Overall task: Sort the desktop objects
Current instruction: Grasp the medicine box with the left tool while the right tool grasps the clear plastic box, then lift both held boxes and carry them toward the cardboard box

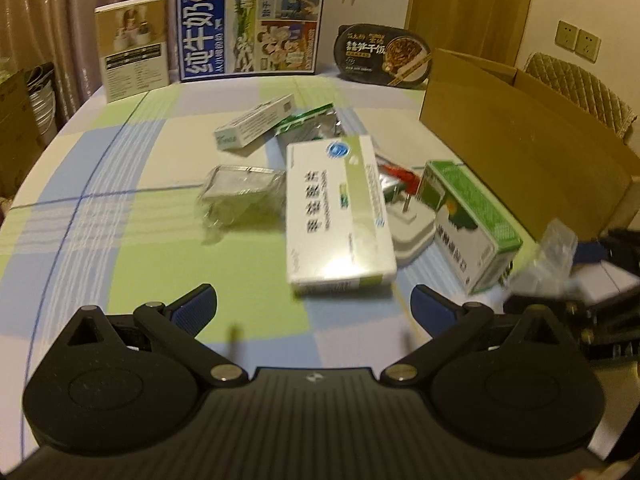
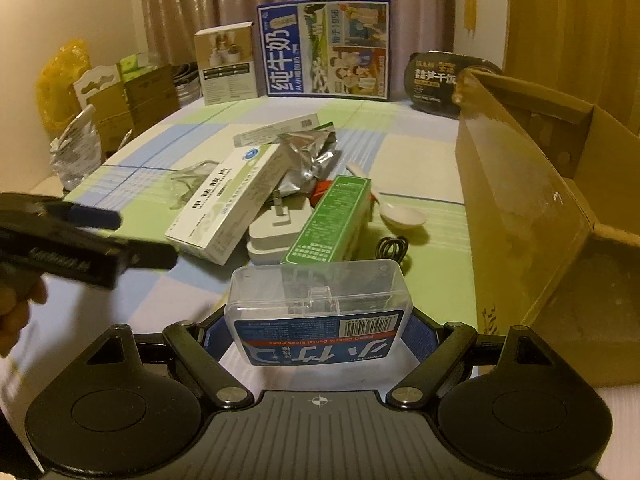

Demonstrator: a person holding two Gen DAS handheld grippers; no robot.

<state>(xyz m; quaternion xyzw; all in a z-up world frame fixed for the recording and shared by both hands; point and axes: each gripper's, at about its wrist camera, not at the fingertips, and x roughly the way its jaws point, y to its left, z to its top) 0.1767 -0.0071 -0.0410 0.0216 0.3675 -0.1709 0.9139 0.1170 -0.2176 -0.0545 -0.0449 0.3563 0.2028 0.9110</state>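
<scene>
My right gripper (image 2: 318, 330) is shut on a clear plastic dental floss box (image 2: 318, 312) with a blue label, held just above the table left of the open cardboard box (image 2: 532, 216). My left gripper (image 1: 314, 308) is open and empty, just in front of a white medicine box (image 1: 340, 212). It also shows in the right wrist view (image 2: 80, 236) at the left. The pile holds a green box (image 1: 472, 224), a white plug adapter (image 1: 412, 228), a foil pouch (image 1: 312, 124), a clear plastic tray (image 1: 240, 192) and another white box (image 1: 256, 122).
A white spoon (image 2: 400, 212) and a black cable (image 2: 394, 248) lie near the cardboard box. A milk carton (image 1: 248, 24), a small book-like box (image 1: 134, 46) and a black instant-meal bowl (image 1: 386, 56) stand at the table's far edge. Boxes and bags (image 2: 100, 100) sit beyond the left edge.
</scene>
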